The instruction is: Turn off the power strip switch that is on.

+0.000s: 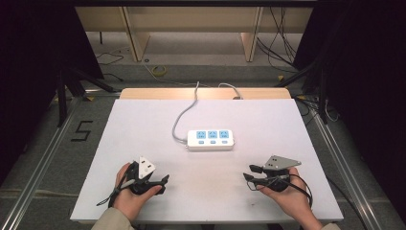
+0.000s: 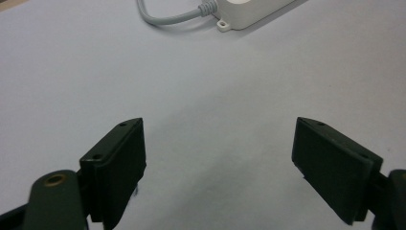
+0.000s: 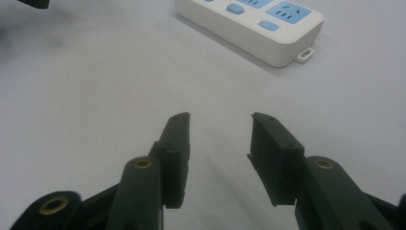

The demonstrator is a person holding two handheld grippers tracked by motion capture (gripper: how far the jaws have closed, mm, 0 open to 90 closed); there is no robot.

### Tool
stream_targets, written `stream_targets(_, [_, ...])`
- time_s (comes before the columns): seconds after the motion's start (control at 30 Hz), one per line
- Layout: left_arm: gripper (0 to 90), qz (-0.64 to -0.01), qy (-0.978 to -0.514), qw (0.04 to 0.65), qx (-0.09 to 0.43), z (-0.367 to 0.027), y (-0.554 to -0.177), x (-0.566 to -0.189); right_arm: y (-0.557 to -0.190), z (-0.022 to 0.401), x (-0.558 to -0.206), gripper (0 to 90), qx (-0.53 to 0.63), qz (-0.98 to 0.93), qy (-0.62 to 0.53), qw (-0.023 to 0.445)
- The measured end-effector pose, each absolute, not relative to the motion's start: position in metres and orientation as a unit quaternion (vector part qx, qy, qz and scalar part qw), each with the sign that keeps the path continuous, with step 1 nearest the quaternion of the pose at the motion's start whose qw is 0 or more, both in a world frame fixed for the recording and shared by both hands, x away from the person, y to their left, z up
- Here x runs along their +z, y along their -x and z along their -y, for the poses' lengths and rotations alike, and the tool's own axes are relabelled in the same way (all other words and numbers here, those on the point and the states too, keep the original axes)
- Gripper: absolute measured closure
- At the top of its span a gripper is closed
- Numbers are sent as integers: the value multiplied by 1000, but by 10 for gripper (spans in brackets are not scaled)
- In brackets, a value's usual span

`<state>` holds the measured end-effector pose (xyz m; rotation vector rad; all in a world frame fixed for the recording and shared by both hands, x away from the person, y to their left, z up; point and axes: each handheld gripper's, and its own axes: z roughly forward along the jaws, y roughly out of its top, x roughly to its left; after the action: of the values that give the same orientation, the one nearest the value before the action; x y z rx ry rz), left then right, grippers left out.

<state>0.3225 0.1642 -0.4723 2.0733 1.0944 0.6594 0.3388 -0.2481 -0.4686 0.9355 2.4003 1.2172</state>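
A white power strip (image 1: 210, 139) with three blue sockets lies flat in the middle of the white table (image 1: 143, 124). Its grey cable (image 1: 184, 115) runs off over the far edge. My left gripper (image 1: 164, 185) rests near the front left, held in a hand, its jaws pointing right. In the left gripper view the left gripper (image 2: 219, 125) stands wide open over bare table, with the strip's corner (image 2: 249, 12) and cable (image 2: 167, 17) ahead. My right gripper (image 1: 249, 173) sits at the front right, pointing left. In its own view the right gripper (image 3: 220, 117) is open and holds nothing, with the strip (image 3: 253, 24) beyond.
A wooden strip (image 1: 143, 93) borders the table's far edge. Loose cables (image 1: 282, 43) lie on the floor behind, and a black "5" mark (image 1: 82, 130) is on the floor at the left. Metal rails (image 1: 335, 153) run along both sides.
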Motion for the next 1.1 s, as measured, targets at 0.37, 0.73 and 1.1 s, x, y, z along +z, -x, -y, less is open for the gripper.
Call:
stream_targets(0.37, [191, -421, -798, 347, 257, -165, -321, -472, -340, 247, -462, 887, 398, -846, -323, 148])
stream_targets(0.73, [196, -423, -797, 347, 257, -165, -322, -472, -349, 245, -453, 900, 387, -845, -340, 146])
stream_targets(1.1, [197, -424, -796, 347, 256, -164, -322, -473, -358, 238, -448, 900, 370, -849, -353, 133])
